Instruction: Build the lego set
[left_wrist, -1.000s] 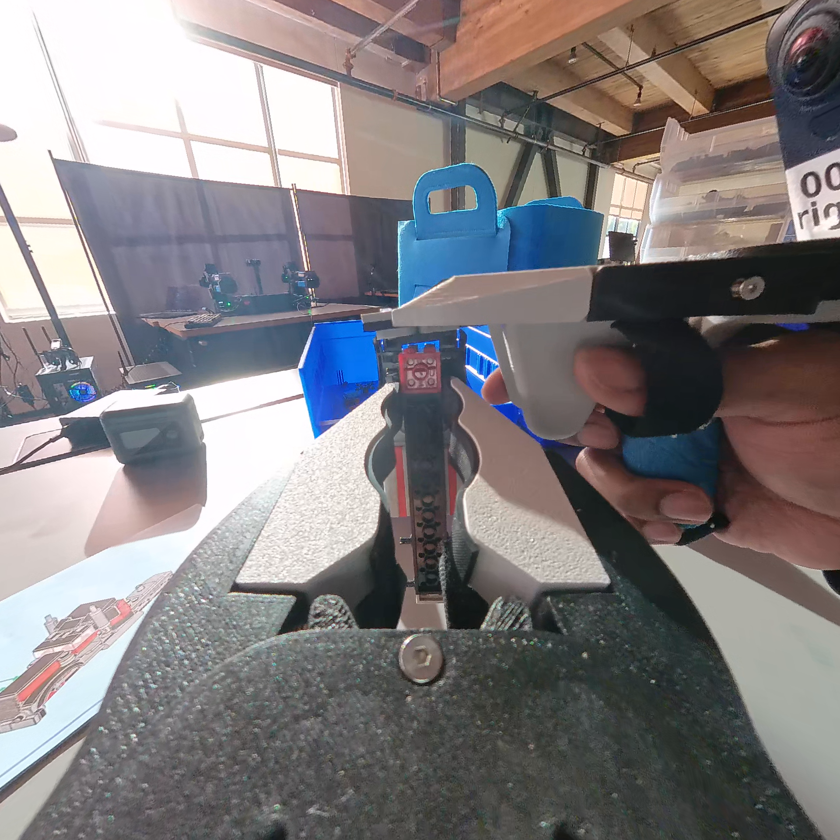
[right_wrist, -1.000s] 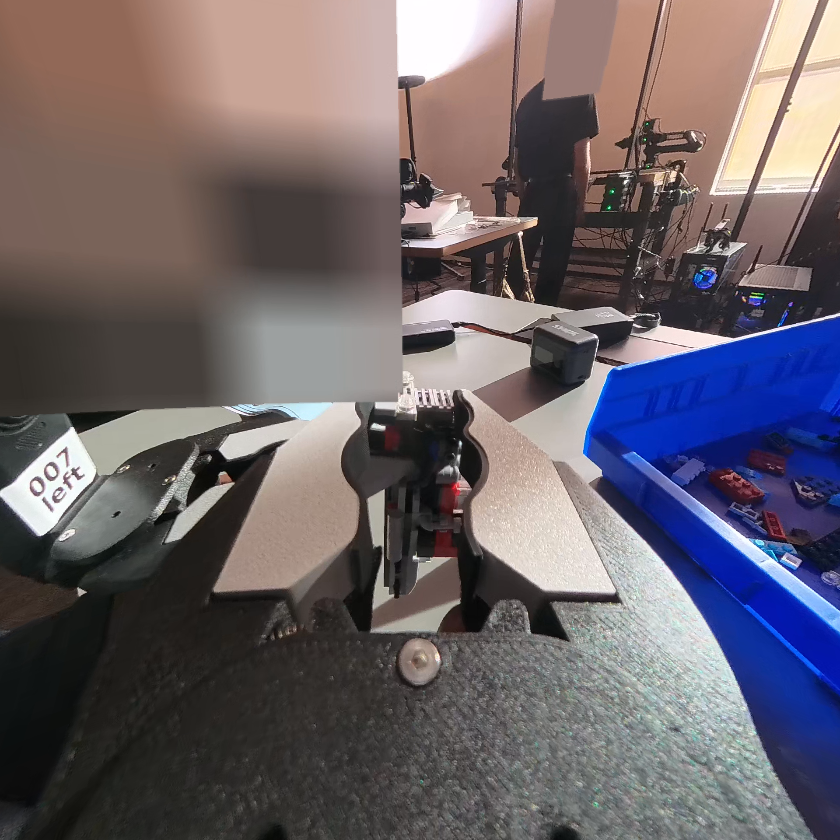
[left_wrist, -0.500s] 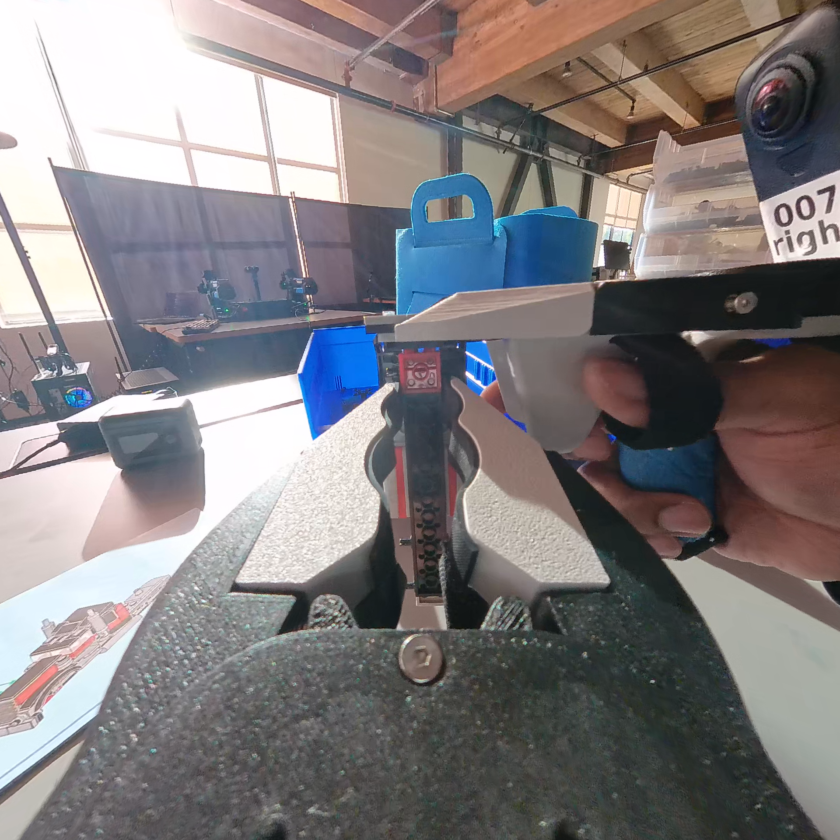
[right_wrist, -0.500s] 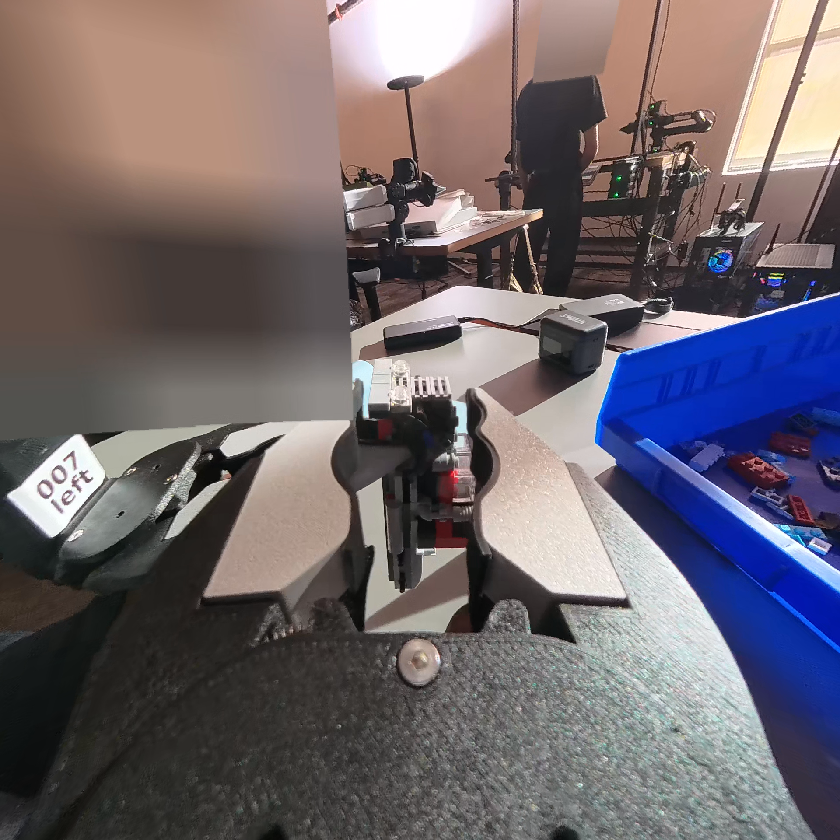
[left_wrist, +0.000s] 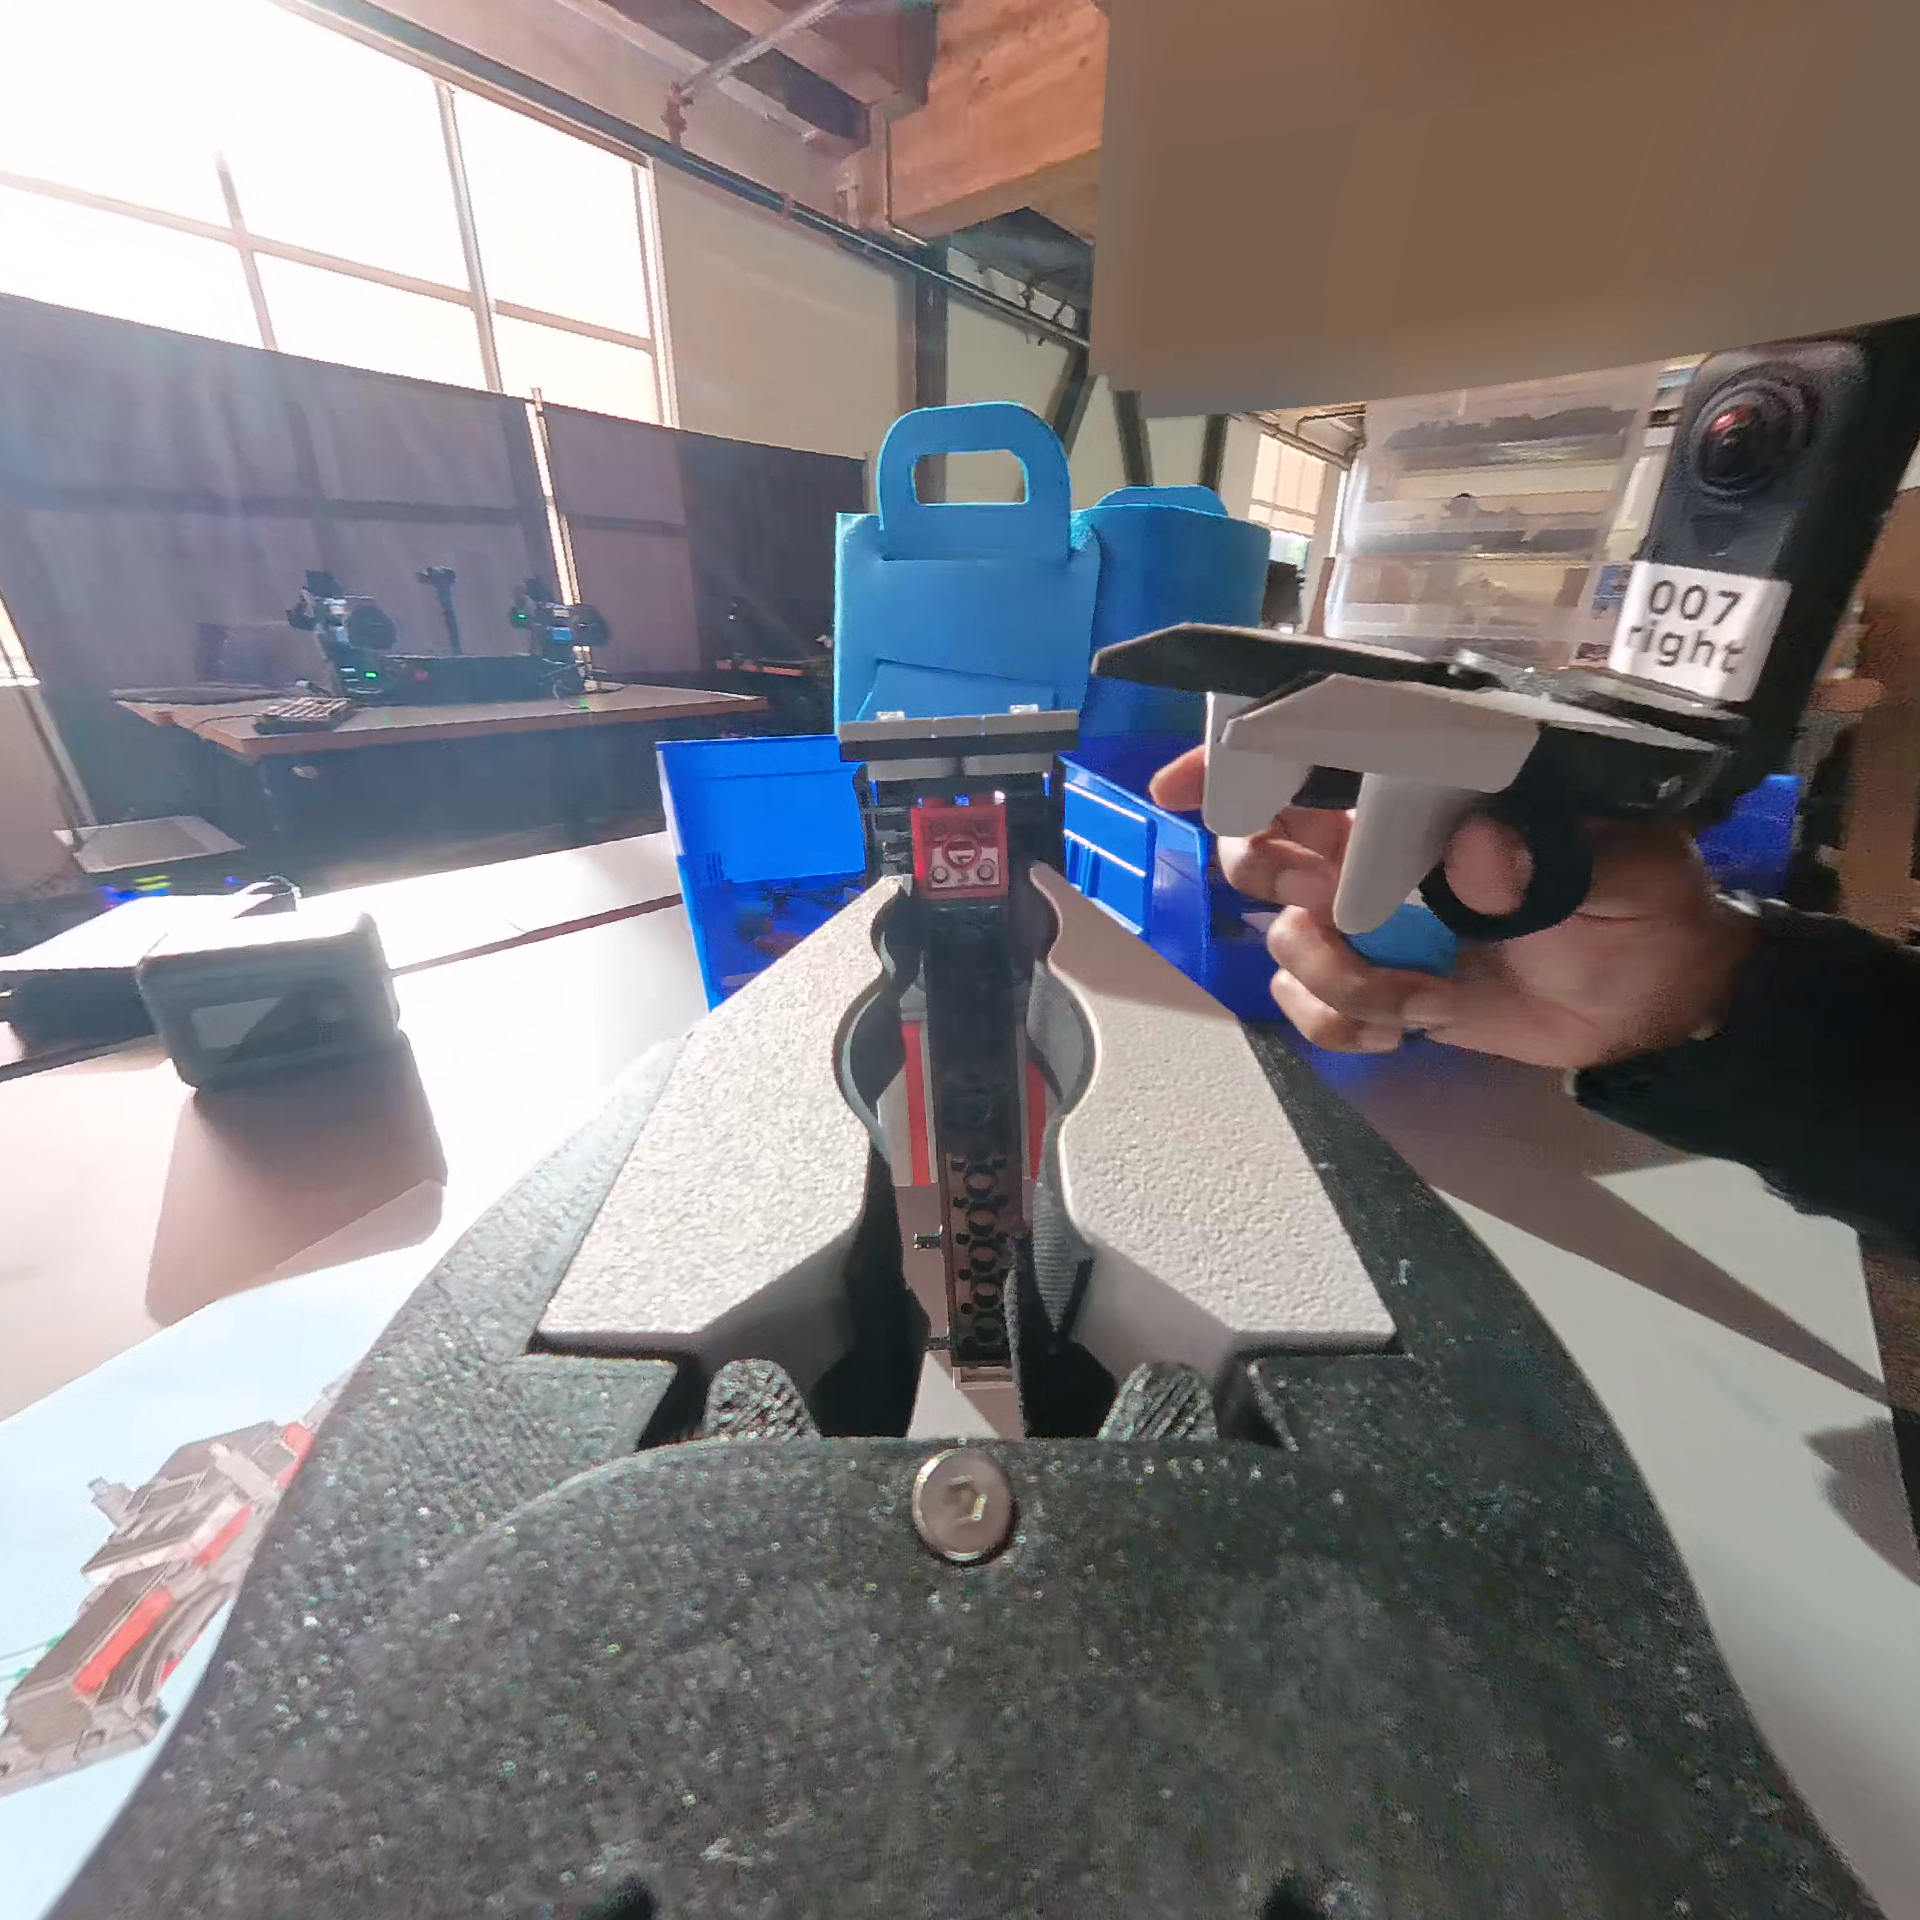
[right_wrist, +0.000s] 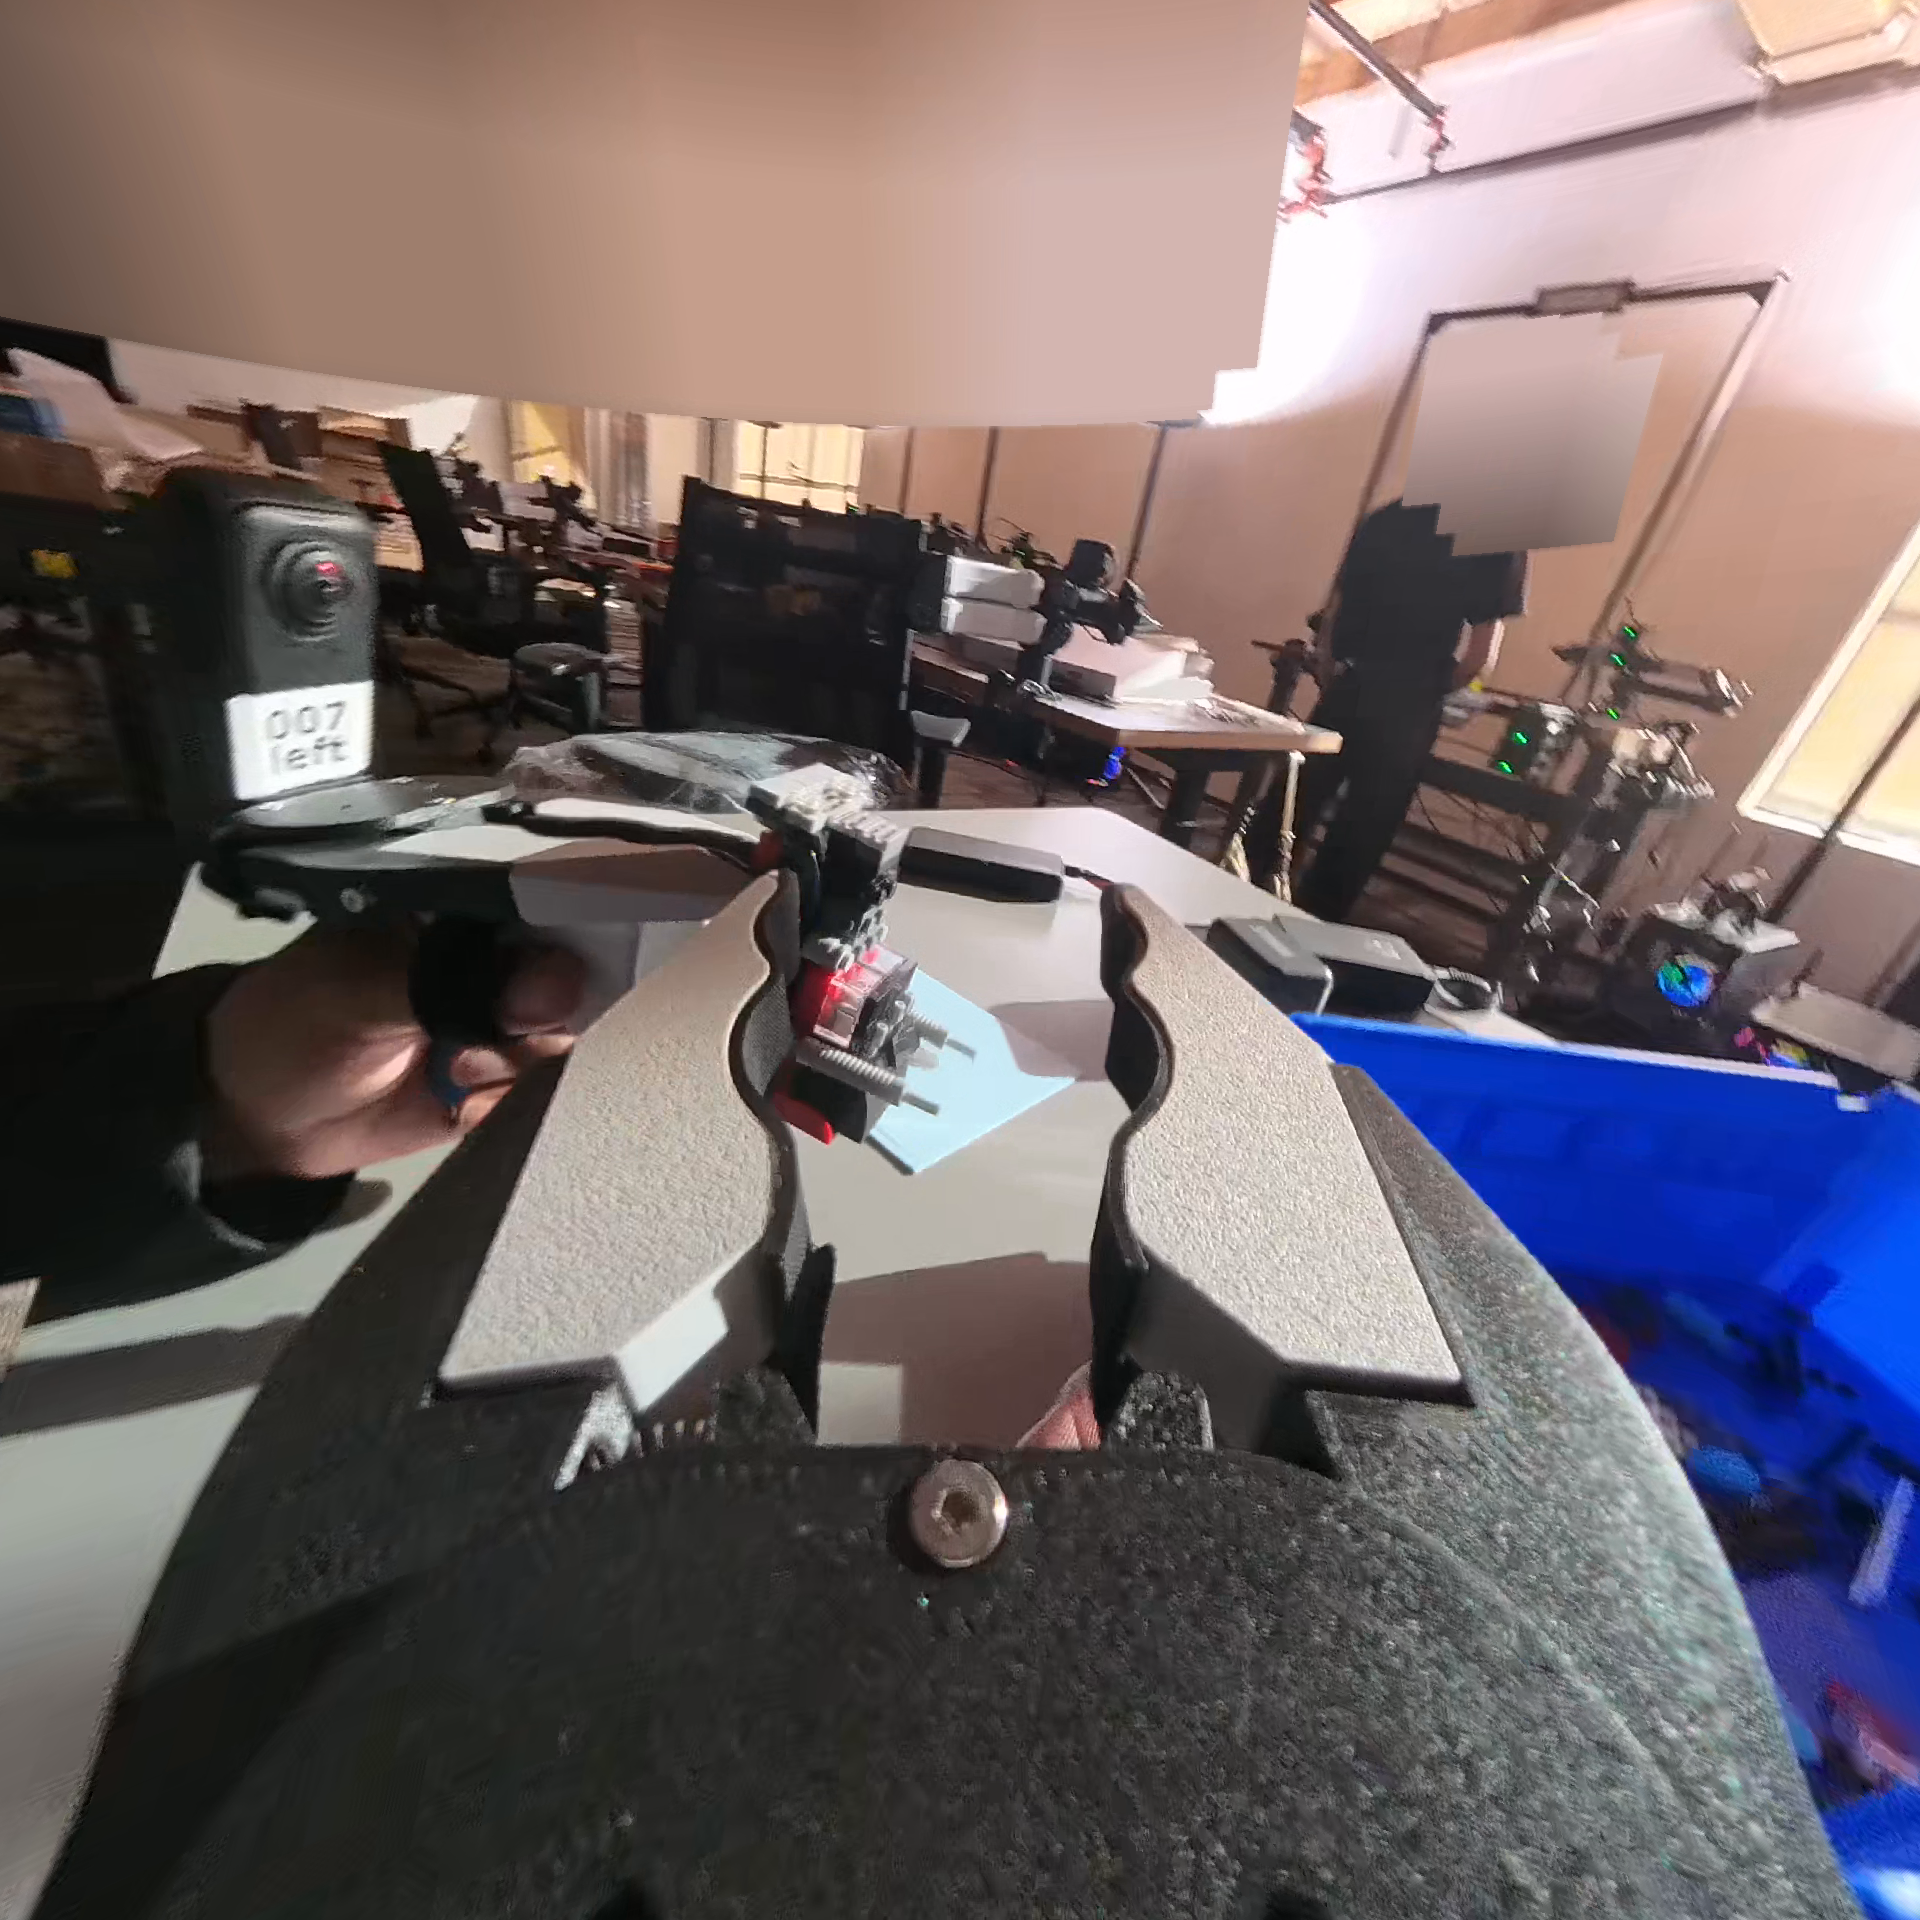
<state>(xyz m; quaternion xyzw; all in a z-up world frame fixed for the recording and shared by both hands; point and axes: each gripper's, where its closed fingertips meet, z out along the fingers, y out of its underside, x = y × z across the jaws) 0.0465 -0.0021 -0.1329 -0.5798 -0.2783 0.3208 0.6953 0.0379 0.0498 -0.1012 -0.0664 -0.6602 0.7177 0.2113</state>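
My left gripper (left_wrist: 961, 883) is shut on a long black, red and grey lego model (left_wrist: 961, 1049), which stands out past the fingertips with a grey plate on its far end. My right gripper (right_wrist: 940, 904) is open and empty. In the right wrist view the model (right_wrist: 847, 987) hangs from the left gripper (right_wrist: 665, 873), just in front of my right gripper's left finger (right_wrist: 644, 1122). In the left wrist view the right gripper (left_wrist: 1226, 686) is held off to the right of the model, apart from it.
A blue bin of loose bricks (right_wrist: 1621, 1174) stands to the right and shows behind the model (left_wrist: 758, 831). An instruction sheet (left_wrist: 114, 1558) lies at lower left. A small black camera box (left_wrist: 270, 997) and a blue felt bag (left_wrist: 966, 613) sit on the table. Left tips to right tips: about 7 cm.
My right gripper has opened, let go of the model and drawn back to the right. My left gripper still holds the model in the same grip.
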